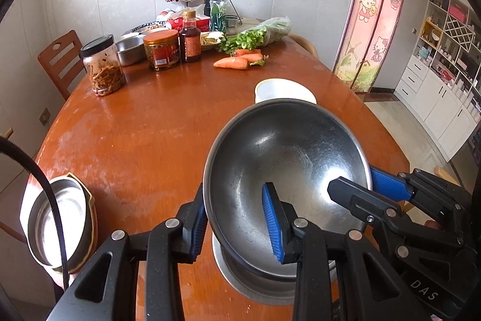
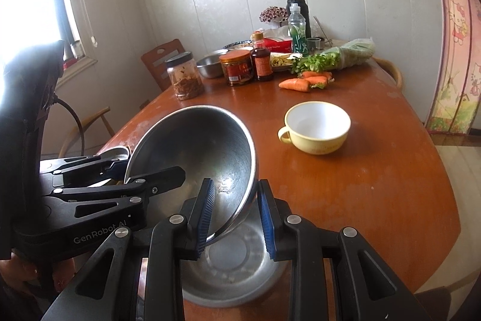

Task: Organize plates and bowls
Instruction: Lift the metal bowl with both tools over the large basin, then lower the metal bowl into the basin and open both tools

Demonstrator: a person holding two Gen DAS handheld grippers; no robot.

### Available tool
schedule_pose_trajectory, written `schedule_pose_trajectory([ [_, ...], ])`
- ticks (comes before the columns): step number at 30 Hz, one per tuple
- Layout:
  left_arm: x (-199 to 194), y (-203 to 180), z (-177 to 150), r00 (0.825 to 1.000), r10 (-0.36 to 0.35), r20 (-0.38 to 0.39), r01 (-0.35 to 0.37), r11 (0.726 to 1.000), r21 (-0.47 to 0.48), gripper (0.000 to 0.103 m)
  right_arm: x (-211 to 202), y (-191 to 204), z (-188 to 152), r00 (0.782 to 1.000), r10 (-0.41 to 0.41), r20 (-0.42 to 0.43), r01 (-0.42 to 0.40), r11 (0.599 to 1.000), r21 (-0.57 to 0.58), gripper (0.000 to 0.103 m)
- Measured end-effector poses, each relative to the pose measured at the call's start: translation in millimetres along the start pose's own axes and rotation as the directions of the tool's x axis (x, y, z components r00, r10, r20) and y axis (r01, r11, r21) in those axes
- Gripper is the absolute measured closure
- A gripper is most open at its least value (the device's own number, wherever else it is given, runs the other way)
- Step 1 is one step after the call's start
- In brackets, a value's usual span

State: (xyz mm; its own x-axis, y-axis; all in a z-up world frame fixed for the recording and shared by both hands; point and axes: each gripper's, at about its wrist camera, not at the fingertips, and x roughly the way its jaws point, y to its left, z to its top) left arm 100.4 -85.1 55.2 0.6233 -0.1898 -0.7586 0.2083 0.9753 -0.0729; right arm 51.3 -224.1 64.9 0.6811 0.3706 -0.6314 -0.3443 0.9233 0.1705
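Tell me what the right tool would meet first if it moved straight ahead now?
Probably nothing new: the right tool already straddles the tilted steel bowl at its rim. Beyond that lies the yellow cup.

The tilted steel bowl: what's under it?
Under the tilted bowl sits a steel plate on the table. The bowl hides part of the plate's near-left side.
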Motion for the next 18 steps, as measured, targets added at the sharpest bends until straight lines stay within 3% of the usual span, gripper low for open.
schedule_pose_trajectory([
  [18, 8.7, -12.1, -31.5, 0.998, -0.008, -0.055, 0.01, 1.0, 0.023, 0.069, -5.6, -1.1, -33.9, 0.999, -0.01, -0.047, 0.01, 1.0, -0.004, 0.072],
])
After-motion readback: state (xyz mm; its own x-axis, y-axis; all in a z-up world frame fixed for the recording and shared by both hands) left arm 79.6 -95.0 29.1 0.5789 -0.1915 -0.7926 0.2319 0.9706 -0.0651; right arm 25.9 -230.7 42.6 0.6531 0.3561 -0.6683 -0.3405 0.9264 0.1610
